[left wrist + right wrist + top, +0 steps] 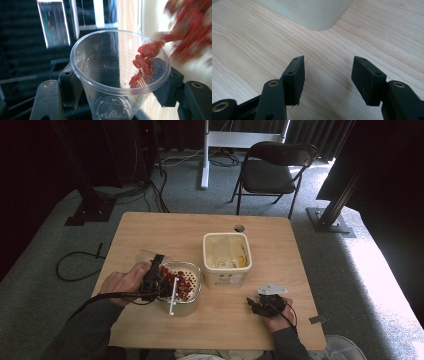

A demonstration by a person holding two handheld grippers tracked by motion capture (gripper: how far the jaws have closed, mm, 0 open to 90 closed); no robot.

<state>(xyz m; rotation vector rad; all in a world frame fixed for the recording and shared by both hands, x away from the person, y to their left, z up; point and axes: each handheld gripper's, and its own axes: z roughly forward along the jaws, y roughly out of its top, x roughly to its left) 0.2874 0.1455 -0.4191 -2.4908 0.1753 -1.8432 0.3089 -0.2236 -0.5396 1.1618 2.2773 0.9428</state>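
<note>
My left gripper (pixel 117 83) is shut on a clear plastic cup (pixel 110 75), which is tipped on its side. Red sticky pieces (pixel 143 61) cling to the cup's rim, and more red pieces blur past at the right. In the high view my left gripper (pixel 159 279) hangs over a metal tub (pixel 196 292) holding red pieces (pixel 184 282), with a white stick (pixel 173 297) leaning on its front edge. My right gripper (pixel 252 306) rests low over the wooden table near the front right. Its jaws (pixel 327 72) stand open with nothing between them.
A cream square container (pixel 226 257) stands beside the tub in the middle of the table (pixel 150 230); its corner (pixel 312 15) lies just ahead of my right gripper. A folding chair (pixel 272 170) and cables are on the carpet beyond the table.
</note>
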